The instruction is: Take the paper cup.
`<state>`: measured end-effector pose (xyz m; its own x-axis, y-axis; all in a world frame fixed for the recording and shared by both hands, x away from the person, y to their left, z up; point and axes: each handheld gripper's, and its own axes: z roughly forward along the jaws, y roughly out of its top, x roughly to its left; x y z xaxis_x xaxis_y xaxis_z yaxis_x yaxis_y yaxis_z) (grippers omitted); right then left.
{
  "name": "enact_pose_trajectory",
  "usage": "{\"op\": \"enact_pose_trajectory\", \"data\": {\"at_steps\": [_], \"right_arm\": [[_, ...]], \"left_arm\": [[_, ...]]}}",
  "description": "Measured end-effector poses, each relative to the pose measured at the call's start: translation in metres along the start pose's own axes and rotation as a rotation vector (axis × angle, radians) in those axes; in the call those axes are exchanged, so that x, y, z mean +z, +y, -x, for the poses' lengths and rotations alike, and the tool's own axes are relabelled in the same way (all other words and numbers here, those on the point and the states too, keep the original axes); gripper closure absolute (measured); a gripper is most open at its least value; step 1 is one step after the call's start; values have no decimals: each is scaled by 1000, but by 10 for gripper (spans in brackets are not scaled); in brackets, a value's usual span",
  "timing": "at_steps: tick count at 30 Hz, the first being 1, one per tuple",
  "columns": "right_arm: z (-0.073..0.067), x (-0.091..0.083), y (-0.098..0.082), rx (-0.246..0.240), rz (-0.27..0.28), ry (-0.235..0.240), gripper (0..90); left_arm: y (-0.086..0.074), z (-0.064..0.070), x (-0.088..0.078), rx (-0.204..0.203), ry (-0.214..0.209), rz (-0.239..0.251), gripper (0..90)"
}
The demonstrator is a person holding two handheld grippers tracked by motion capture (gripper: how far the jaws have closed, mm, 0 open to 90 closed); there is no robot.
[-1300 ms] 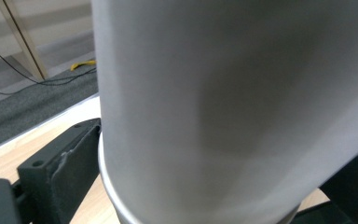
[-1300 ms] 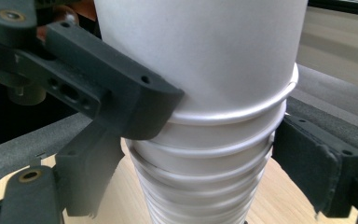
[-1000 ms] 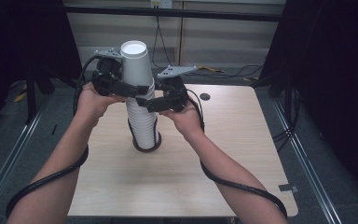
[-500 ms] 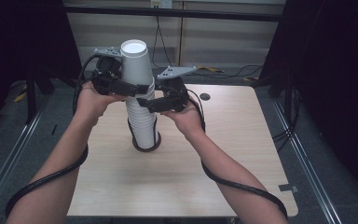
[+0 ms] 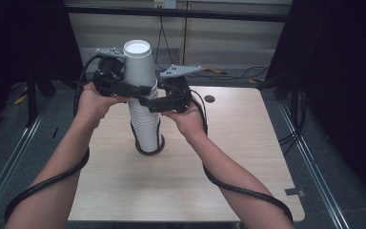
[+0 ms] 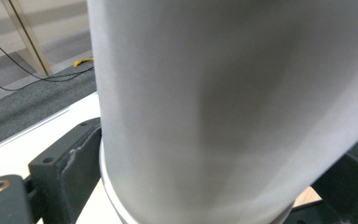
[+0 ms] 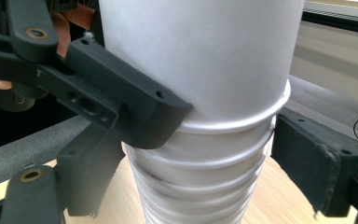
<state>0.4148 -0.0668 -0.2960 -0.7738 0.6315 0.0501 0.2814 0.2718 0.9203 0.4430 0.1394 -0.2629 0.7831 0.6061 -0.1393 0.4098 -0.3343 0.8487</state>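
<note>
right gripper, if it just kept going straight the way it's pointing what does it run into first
The right gripper already straddles the stack of white cups, its jaws on either side just under the top cup. Going straight on, its body would likely meet the stack first, then the left gripper across it.

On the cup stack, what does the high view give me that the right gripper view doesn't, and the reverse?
High view: the whole stack of cups standing upside down on the table, a dark ring round its foot, and both forearms.
Right gripper view: the separate nested rims, with the right gripper straddling the cups below the top cup. Its jaws have just been opening, and the pads look barely clear.
Both: the left gripper clamped on the top cup just above its rim.
</note>
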Motion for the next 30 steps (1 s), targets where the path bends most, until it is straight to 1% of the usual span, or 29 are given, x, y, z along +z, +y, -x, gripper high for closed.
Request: {"op": "enact_pose_trajectory", "data": {"at_steps": [4, 5, 6, 7, 9, 10, 11, 14, 17, 20, 22, 23, 27, 30], "right_arm": [[0, 0, 0, -3, 6, 0, 159], [-1, 0, 0, -7, 6, -4, 161], [-1, 0, 0, -7, 6, -4, 161], [-1, 0, 0, -12, 3, -5, 162], [-1, -1, -1, -15, 9, -4, 163], [-1, -1, -2, -15, 11, -4, 163], [0, -1, -2, -12, 10, -4, 168], [-1, -1, -3, -15, 8, -5, 170], [0, -2, -3, -19, 4, -4, 173], [0, -1, -3, -22, -3, -7, 174], [0, -1, -3, -22, 1, -9, 172], [0, -1, -3, -21, 3, -10, 172], [0, 0, -4, -9, 7, -9, 171], [0, 0, -4, -4, 8, -11, 170]], "left_arm": [[1, 0, -1, 6, -1, 6, 67], [3, 1, -4, 3, 3, 19, 68], [3, 1, -4, 3, 3, 19, 71], [5, 2, -5, -7, 4, 33, 71], [7, 3, -7, -5, 3, 34, 74], [8, 3, -6, -2, 5, 31, 74], [7, 2, -4, -8, 10, 23, 69], [4, 2, -2, -15, 6, 26, 65], [3, 1, -2, -15, 5, 34, 63], [4, 1, -2, -6, 9, 46, 59], [4, 2, -1, -10, 9, 54, 53], [4, 2, 0, -6, 10, 48, 51], [3, 2, 0, -10, 7, 60, 50], [3, 2, 0, -4, 8, 68, 49]]}}
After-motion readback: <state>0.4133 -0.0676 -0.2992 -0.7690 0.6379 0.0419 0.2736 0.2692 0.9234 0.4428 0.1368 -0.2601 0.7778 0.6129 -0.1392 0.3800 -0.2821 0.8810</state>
